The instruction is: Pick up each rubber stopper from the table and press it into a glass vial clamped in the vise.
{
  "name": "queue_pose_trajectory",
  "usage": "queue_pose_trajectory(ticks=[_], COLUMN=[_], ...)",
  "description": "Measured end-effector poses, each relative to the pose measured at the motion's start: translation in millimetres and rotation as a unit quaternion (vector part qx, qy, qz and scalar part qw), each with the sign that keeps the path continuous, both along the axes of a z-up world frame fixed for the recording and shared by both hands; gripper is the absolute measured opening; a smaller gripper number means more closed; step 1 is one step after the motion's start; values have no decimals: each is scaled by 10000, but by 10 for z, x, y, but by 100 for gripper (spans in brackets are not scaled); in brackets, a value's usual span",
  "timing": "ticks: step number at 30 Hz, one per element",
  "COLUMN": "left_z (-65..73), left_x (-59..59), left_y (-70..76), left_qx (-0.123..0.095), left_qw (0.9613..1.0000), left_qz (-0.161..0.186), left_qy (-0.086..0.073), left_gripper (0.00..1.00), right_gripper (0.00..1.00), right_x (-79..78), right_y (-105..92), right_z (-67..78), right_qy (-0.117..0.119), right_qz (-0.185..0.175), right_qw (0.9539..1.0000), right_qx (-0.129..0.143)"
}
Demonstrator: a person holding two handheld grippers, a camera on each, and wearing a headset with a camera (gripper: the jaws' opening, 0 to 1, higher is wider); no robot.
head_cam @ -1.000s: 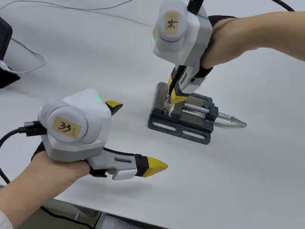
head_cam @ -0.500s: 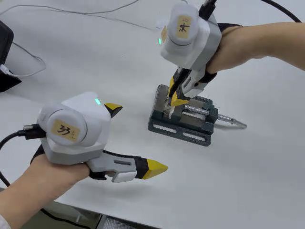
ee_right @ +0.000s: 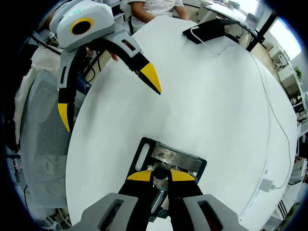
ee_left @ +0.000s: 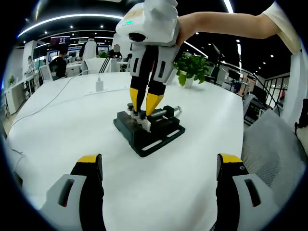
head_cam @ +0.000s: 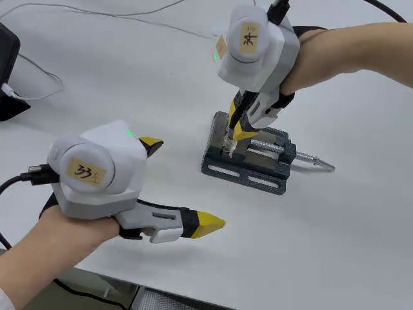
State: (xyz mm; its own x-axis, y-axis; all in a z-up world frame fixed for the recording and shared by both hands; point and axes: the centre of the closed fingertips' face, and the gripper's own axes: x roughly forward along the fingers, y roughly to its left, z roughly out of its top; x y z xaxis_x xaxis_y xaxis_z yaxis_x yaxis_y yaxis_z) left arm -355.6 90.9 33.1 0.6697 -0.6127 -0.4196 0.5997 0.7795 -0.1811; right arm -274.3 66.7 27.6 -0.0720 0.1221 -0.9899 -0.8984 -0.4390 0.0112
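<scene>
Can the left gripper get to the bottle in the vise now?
Probably not. The right gripper sits right over the bottle, shut on a stopper. The open left gripper has bare table up to the vise only.

Site: open-plan office or tech workroom, not a home. Evidence, left gripper view:
- dark ceiling with long light strips (ee_left: 62, 19)
- white desks (ee_left: 29, 82) in the background, people (ee_left: 60, 60) seated at them
- a lit screen (ee_left: 58, 40) high on the far side
- a potted plant (ee_left: 192, 67)
- a grey mesh chair (ee_left: 274, 144) at the edge of the round white surface (ee_left: 53, 130)

On the surface: a white charger (ee_left: 99, 85) with its cable (ee_left: 53, 98), and a small vise (ee_left: 154, 132), so bench work goes on among office furniture.
</scene>
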Motion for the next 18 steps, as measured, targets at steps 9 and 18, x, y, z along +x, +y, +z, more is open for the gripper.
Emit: queue_pose_trajectory(ticks=[9,18], left_z=[-11,12], left_x=[6,44], left_y=[11,39], left_qx=[-12,-6], left_qw=[10000,10000], left_qz=[9,11], left_qy=[10,-25], left_gripper=[98,98], right_gripper=[11,7], right_x=[34,10], right_y=[7,-60], right_z=[62,153], right_qy=[-23,165], right_qz=[-100,-279], right_qw=[9999,9993], right_qx=[75,195])
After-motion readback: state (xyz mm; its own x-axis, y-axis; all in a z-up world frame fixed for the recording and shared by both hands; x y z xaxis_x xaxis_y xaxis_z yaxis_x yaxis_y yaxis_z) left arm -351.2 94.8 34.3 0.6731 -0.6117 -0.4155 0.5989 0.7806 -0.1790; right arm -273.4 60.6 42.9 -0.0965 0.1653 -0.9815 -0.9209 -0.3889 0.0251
